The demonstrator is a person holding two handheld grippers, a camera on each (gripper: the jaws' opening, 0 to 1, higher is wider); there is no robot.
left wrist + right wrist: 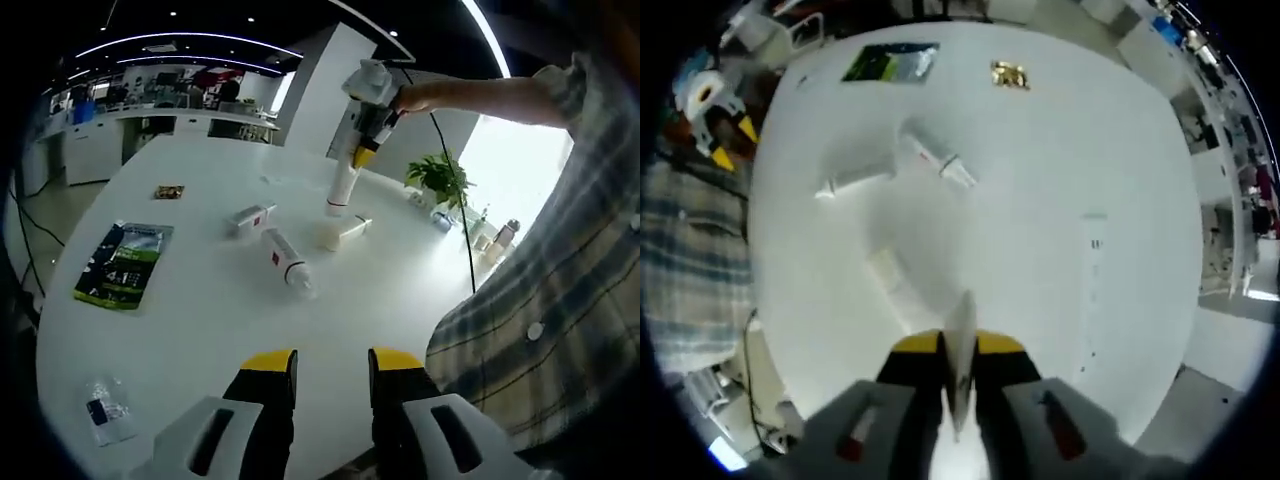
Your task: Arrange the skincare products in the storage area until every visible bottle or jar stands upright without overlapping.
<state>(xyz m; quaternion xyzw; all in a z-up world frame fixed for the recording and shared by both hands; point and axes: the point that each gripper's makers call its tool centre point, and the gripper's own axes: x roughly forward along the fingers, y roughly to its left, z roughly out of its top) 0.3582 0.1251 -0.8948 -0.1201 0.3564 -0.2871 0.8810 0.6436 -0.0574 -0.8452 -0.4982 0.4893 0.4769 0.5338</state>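
The left gripper (332, 368) rises from the bottom centre of the left gripper view, jaws apart with a narrow gap; the right gripper (364, 152) hangs in the upper centre there, held by a bare hand (415, 98); its jaws are clamped together.

four white tubes (286, 257) — one green packet (124, 264), one plant (438, 177)

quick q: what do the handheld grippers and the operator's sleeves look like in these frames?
Left gripper: two black jaws with yellow tips, rising from light grey bodies with dark slots. Right gripper: the same build, yellow tips on black, grey housings with small red marks; from the left gripper view it shows a pale grey head with a black cable trailing off. The person wears a grey-green plaid shirt with white buttons.
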